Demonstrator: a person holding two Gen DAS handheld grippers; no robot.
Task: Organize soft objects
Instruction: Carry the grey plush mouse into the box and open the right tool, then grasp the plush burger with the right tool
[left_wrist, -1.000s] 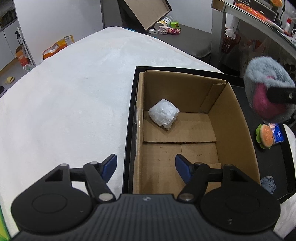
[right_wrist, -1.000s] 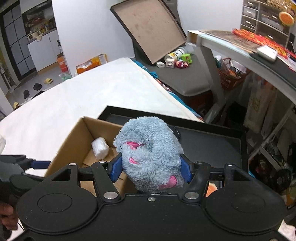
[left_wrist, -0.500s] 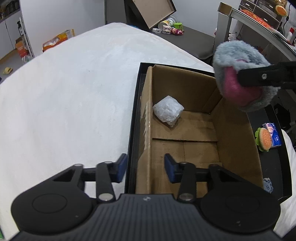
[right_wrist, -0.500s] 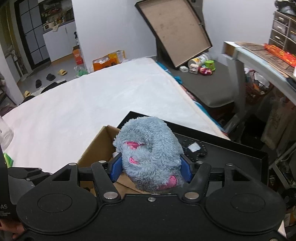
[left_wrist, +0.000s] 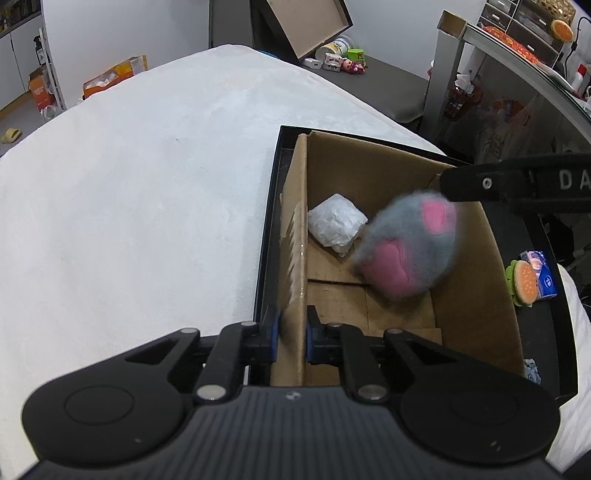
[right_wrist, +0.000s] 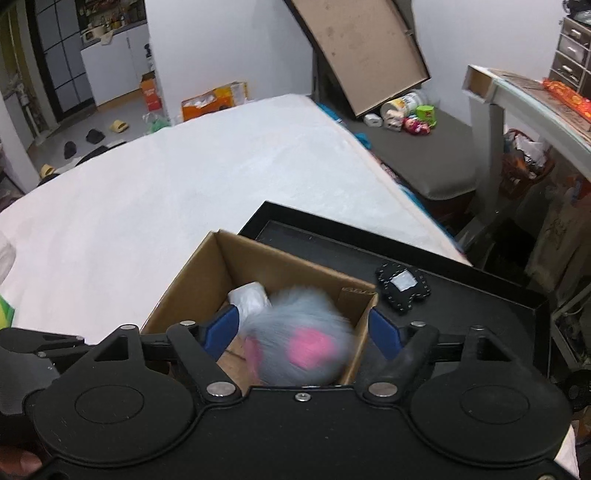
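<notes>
A grey and pink plush toy (left_wrist: 408, 247) is blurred in mid-air inside the open cardboard box (left_wrist: 469, 266), below my right gripper's arm; it also shows in the right wrist view (right_wrist: 303, 332). A white wrapped bundle (left_wrist: 338, 223) lies on the box floor at the back left, also visible in the right wrist view (right_wrist: 251, 297). My left gripper (left_wrist: 291, 334) is shut on the box's left wall near its front corner. My right gripper (right_wrist: 301, 330) is open above the box, and the toy is loose between its fingers.
The box stands in a black tray (right_wrist: 480, 295) on a white bed (left_wrist: 129, 192). A burger plush (left_wrist: 522, 282) and a blue packet (left_wrist: 541, 273) lie in the tray right of the box. A black padded patch (right_wrist: 402, 286) lies behind it.
My right gripper moved over the box and opened, and the plush toy dropped out of it into the box. My left gripper closed on the box's left wall.
</notes>
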